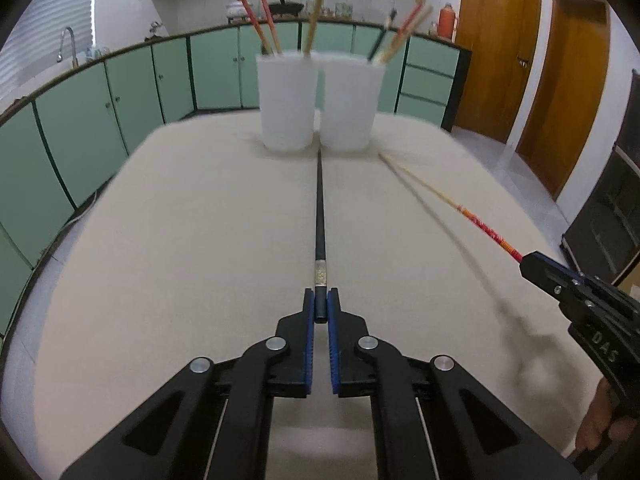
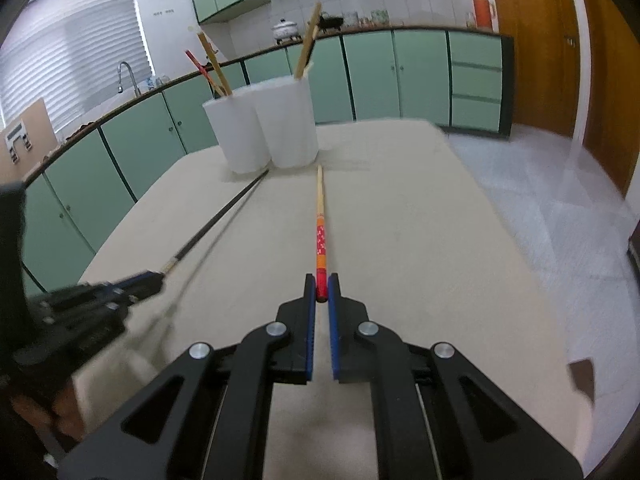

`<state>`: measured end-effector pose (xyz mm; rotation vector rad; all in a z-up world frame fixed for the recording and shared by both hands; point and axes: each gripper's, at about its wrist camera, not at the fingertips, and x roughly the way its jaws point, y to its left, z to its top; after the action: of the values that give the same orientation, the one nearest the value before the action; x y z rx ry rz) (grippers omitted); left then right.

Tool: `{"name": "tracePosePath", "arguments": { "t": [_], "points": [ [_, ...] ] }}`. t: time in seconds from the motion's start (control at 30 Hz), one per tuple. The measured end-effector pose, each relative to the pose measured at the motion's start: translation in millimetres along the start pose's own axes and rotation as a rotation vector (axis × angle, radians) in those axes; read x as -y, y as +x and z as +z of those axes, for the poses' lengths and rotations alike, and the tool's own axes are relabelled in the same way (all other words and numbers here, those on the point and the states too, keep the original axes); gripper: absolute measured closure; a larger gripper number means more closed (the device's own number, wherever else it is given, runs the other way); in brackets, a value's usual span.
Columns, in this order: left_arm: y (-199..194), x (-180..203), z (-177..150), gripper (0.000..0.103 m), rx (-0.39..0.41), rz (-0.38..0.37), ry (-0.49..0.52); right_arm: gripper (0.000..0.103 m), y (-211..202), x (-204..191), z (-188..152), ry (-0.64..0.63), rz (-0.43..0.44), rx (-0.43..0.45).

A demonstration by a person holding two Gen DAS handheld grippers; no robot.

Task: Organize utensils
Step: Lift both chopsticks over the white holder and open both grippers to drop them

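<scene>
My left gripper (image 1: pixel 320 304) is shut on the thick end of a black chopstick (image 1: pixel 319 208) that points toward two white cups. The left cup (image 1: pixel 286 100) holds red and wooden chopsticks, and the right cup (image 1: pixel 350 104) holds several more. My right gripper (image 2: pixel 321 289) is shut on the red end of a wooden chopstick with a red and orange patterned handle (image 2: pixel 320 220), also aimed at the cups (image 2: pixel 286 124). Each gripper appears at the edge of the other's view, the right one (image 1: pixel 528 262) and the left one (image 2: pixel 158 278), both just above the beige table (image 1: pixel 180 220).
Green kitchen cabinets (image 1: pixel 100 112) with a sink and tap run behind the table. Wooden doors (image 1: pixel 560 88) stand at the right, with a grey tiled floor (image 2: pixel 540 208) beside the table's right edge. A hand (image 1: pixel 604 420) holds the right gripper.
</scene>
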<state>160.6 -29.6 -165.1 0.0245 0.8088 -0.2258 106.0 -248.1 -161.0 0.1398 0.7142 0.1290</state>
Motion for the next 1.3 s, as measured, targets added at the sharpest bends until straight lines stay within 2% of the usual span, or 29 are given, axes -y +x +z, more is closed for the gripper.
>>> {"name": "tracePosePath", "arguments": {
  "t": [0.2, 0.5, 0.73, 1.03, 1.17, 1.3],
  "points": [
    [-43, -5, 26, 0.097, 0.102, 0.021, 0.023, 0.098, -23, -1, 22, -0.036, -0.002, 0.069],
    [-86, -12, 78, 0.097, 0.236, -0.007, 0.022, 0.098, -55, -4, 84, -0.07, 0.061, 0.16],
    [-99, -17, 117, 0.097, 0.282, -0.052, 0.02, 0.098, -69, -10, 138, -0.107, 0.132, 0.185],
    [-114, -28, 141, 0.097, 0.295, -0.115, 0.022, 0.098, -78, -17, 186, -0.137, 0.212, 0.176],
    [-125, -32, 156, 0.097, 0.329, -0.125, 0.028, 0.098, -81, -17, 206, -0.138, 0.225, 0.192],
    [-137, -36, 184, 0.097, 0.392, -0.113, 0.043, 0.098, -82, -25, 232, -0.159, 0.236, 0.223]
  ]
}}
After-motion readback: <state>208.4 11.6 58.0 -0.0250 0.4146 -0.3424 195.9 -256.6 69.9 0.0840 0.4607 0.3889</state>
